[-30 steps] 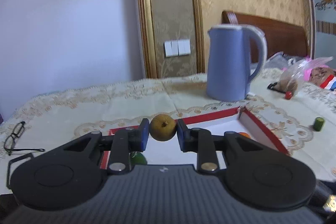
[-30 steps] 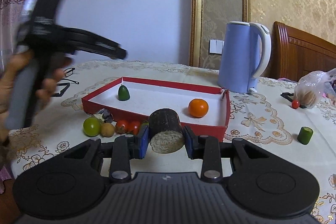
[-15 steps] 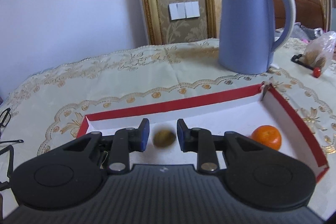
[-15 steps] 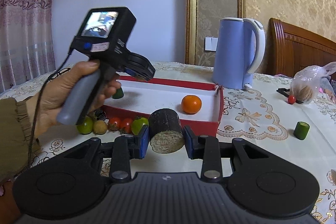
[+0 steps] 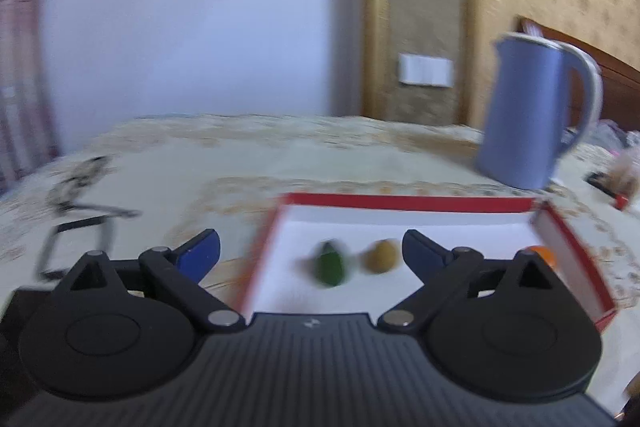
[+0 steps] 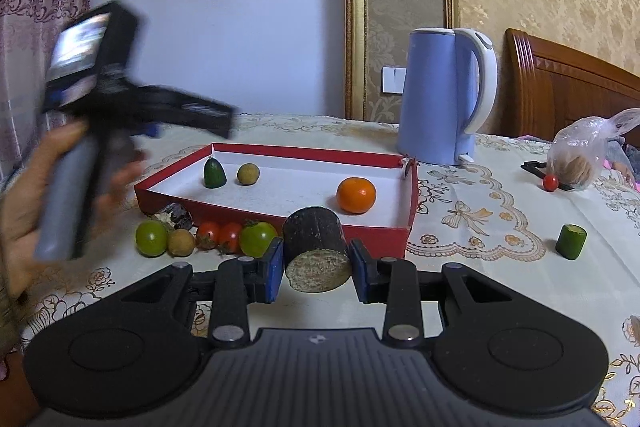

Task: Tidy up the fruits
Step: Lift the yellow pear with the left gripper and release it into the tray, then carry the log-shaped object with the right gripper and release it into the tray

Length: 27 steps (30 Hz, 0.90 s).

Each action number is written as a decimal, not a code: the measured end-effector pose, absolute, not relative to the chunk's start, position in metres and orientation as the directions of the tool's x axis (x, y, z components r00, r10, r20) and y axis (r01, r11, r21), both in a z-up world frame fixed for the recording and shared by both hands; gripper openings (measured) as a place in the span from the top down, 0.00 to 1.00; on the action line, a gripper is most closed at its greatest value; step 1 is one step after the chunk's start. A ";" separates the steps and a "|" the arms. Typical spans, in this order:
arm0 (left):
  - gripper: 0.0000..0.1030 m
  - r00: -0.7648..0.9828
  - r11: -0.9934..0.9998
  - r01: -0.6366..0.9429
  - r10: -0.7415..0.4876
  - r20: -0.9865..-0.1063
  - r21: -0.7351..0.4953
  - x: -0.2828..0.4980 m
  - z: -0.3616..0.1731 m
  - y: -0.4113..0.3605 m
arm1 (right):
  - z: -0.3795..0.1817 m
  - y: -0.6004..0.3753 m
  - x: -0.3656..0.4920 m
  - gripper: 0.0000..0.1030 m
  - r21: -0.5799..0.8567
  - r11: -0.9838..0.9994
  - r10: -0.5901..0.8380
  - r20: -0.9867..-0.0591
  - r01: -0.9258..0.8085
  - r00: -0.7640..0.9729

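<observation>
A red box with a white floor [image 6: 412, 203] [image 5: 560, 227] holds a green piece [image 6: 214, 173] [image 5: 330, 267], a small brown round fruit [image 6: 248, 173] [image 5: 380, 256] and an orange [image 6: 356, 195] [image 5: 542, 253]. My left gripper [image 5: 310, 251] is open and empty above the box's near left side; it shows blurred in the right wrist view [image 6: 152, 129]. My right gripper [image 6: 316, 265] is shut on a dark sugarcane chunk [image 6: 316, 249] in front of the box. Green tomatoes [image 6: 151, 237], red tomatoes [image 6: 219, 234] and a brown fruit [image 6: 181, 242] lie before the box.
A blue kettle [image 6: 444, 99] [image 5: 536, 115] stands behind the box. A green piece [image 6: 571, 241], a red cherry tomato [image 6: 550, 182] and a plastic bag [image 6: 580, 155] lie to the right. Glasses [image 5: 80, 195] lie at the left on the tablecloth.
My left gripper let the brown fruit drop into the box, opened wide and pulled back to the left. The right gripper kept still with the chunk.
</observation>
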<state>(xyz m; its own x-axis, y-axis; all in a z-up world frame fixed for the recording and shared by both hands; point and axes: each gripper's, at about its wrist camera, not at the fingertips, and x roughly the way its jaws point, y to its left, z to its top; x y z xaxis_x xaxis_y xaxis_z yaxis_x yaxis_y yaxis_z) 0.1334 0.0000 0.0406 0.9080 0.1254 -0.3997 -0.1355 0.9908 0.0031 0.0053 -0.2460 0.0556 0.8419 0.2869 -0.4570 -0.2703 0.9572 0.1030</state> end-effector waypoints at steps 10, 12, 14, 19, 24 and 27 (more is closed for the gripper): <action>0.04 0.879 0.949 -0.293 0.218 -0.425 -0.119 0.102 0.005 0.065 | 0.056 -0.229 0.013 0.67 0.097 0.951 0.304 -0.459 -0.293 0.835; 0.02 0.888 0.948 -0.275 0.187 -0.421 -0.158 0.100 0.004 0.072 | 0.056 -0.228 0.018 0.67 0.098 0.952 0.301 -0.460 -0.289 0.835; 0.00 0.887 0.944 -0.289 0.200 -0.417 -0.163 0.099 0.004 0.073 | 0.057 -0.228 0.024 0.67 0.096 0.956 0.290 -0.459 -0.278 0.840; 0.00 0.887 0.942 -0.299 0.217 -0.408 -0.150 0.097 0.004 0.071 | 0.061 -0.231 0.051 0.67 0.105 0.961 0.277 -0.458 -0.257 0.845; 0.00 0.881 0.941 -0.306 0.220 -0.420 -0.147 0.098 0.004 0.070 | 0.065 -0.228 0.091 0.67 0.107 0.966 0.256 -0.466 -0.234 0.847; 0.00 0.878 0.940 -0.307 0.219 -0.425 -0.149 0.099 0.003 0.071 | 0.063 -0.227 0.118 0.67 0.114 0.970 0.243 -0.488 -0.214 0.838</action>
<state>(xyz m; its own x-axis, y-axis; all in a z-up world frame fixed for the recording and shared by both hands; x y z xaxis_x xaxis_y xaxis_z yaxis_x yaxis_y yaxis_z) 0.0994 0.0706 0.0030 0.8783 0.2191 -0.4250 -0.3068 0.9400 -0.1494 0.1185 -0.2266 0.0631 0.8384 0.2427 -0.4881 -0.2143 0.9701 0.1141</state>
